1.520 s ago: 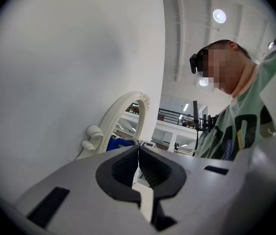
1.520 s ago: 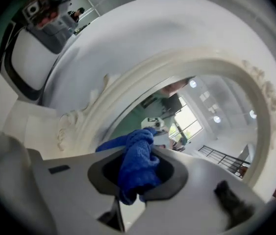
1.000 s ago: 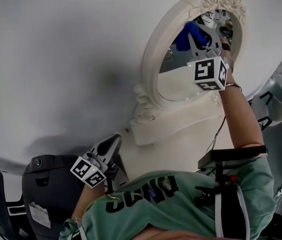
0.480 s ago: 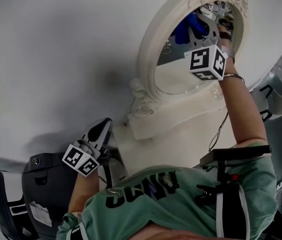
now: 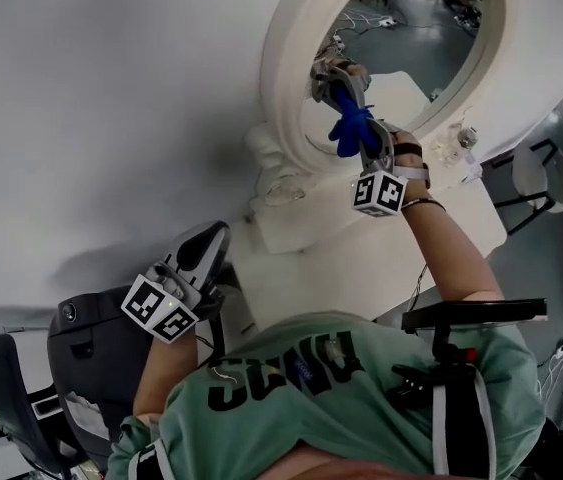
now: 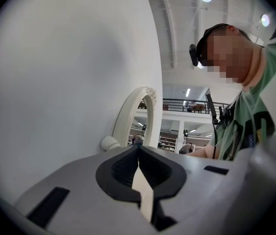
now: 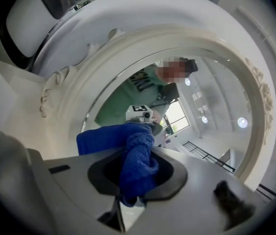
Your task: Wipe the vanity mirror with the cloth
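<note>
Filling most of the head view is the pale wall [image 5: 91, 78]. The oval vanity mirror [image 5: 283, 58], w/ its carved white frame, sits top centre-right on a white stand [image 5: 311, 230]. The mirror takes up more of the top of the frame than 1 s ago, and its rosette end is now cut off by the upper edge.

The person's green shirt [image 5: 341, 388] runs along the bottom, w/ a black chair [image 5: 86, 343] in the lower left corner.

The right gripper [image 5: 346, 108] is at upper centre, arm stretched up to the glass. A sec ago it was working high in the upper-right part of the mirror, near the ornament. Now it's down at the left part of the glass, close to the frame's inner rim, and its marker cube [image 5: 379, 191] has dropped lower and more to the centre. Its jaws are clamped on the blue cloth [image 7: 134, 160], which bunches between the pads and spills out in front against the glass. The mirror reflects the cube and the green shirt.

The left gripper [image 5: 217, 236] is at lower left, beside the chair, approx. where it was before. Its jaws are pressed together w/ nothing between them, pointing toward the mirror's base but well apart from it.
</note>
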Motion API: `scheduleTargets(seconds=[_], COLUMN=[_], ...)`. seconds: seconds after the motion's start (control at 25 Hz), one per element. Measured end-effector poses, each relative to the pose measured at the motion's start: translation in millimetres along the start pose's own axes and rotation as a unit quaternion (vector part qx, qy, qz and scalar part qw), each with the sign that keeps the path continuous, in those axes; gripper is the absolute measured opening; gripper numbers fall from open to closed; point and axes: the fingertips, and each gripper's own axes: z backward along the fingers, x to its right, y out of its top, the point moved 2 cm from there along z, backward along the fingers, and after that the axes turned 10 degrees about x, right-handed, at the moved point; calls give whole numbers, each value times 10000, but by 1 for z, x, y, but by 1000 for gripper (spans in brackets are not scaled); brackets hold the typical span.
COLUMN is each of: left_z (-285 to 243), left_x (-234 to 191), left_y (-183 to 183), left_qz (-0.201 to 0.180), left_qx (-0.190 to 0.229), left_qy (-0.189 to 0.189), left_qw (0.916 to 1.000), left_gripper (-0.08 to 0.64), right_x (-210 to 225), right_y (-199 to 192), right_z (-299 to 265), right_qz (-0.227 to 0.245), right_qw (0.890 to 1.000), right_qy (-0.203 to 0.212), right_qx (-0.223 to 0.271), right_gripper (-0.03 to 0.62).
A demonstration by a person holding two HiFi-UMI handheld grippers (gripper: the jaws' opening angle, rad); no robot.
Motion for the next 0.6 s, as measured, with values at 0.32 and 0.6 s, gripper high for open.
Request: scheduleTargets(seconds=[0.32,0.6], left_z=[8,13], left_x=[0,0], left_y=[-7,1], left_qz=[60,-7], left_qx=[-109,100], left_qy=[182,288], left_qw=[9998,9995], left_gripper=[12,12], right_x=[-110,-104], right_y=[-62,-54], right_z=[-11,-7], right_qz=[-212,-881], right_qw=[9911,9769], right_qy=[1063,1745], right_qx=[-767,-860], right_gripper=[78,78])
